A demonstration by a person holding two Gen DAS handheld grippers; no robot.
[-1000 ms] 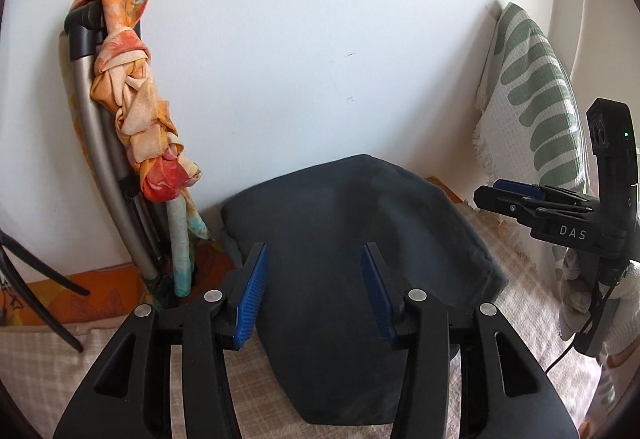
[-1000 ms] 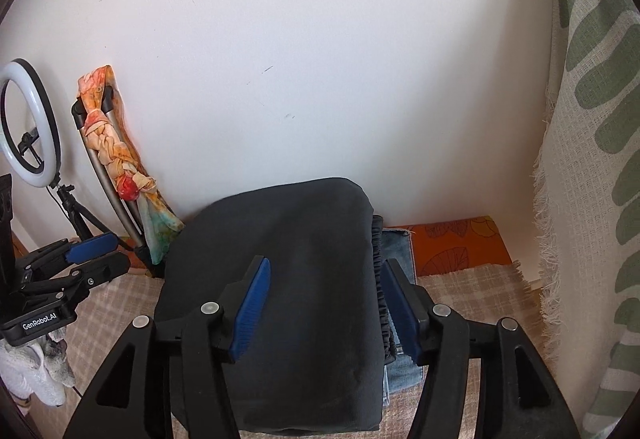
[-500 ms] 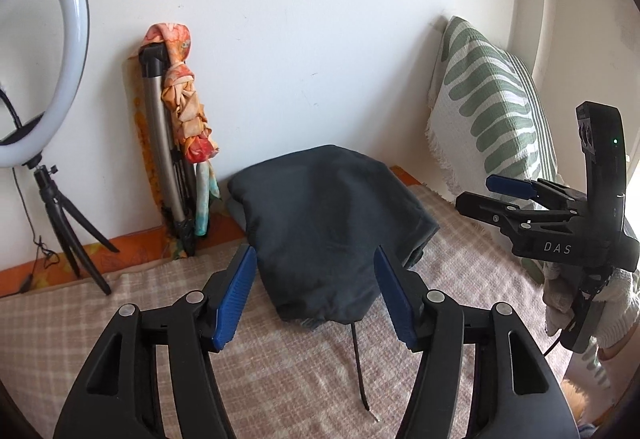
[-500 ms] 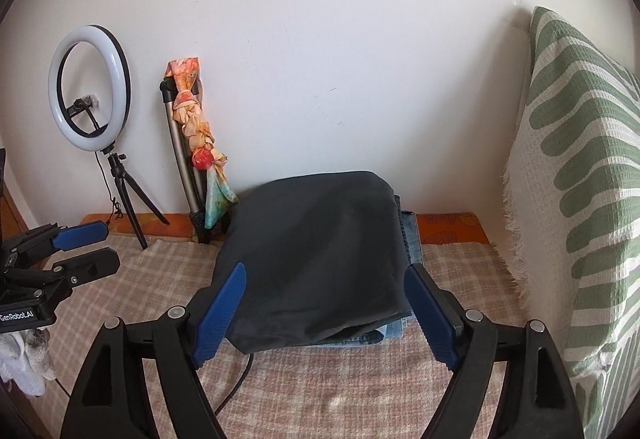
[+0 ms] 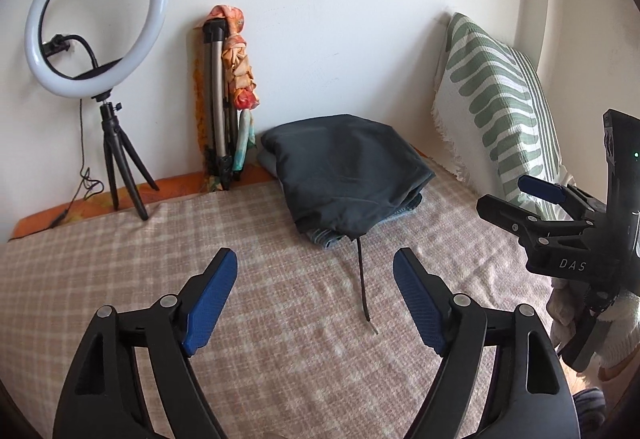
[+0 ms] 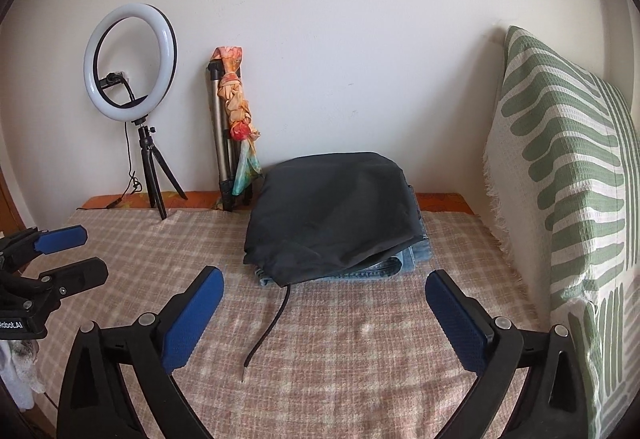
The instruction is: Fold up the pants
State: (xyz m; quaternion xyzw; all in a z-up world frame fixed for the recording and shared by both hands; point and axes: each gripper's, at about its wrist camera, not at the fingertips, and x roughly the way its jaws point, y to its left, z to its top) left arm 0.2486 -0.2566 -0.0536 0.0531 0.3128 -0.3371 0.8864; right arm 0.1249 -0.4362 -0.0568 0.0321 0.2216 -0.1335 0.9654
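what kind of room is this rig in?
Likely a bedroom or home corner: checked blanket over a bed-like surface, green-patterned pillow against the wall, folded dark pants stacked on jeans, ring light.

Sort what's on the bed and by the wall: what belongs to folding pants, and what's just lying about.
Belongs to the job:
- folded dark pants, drawstring trailing
- folded jeans underneath

Just lying about:
- ring light on its tripod
- folded tripod with an orange scarf tied on
- green-patterned cushion
- checked blanket
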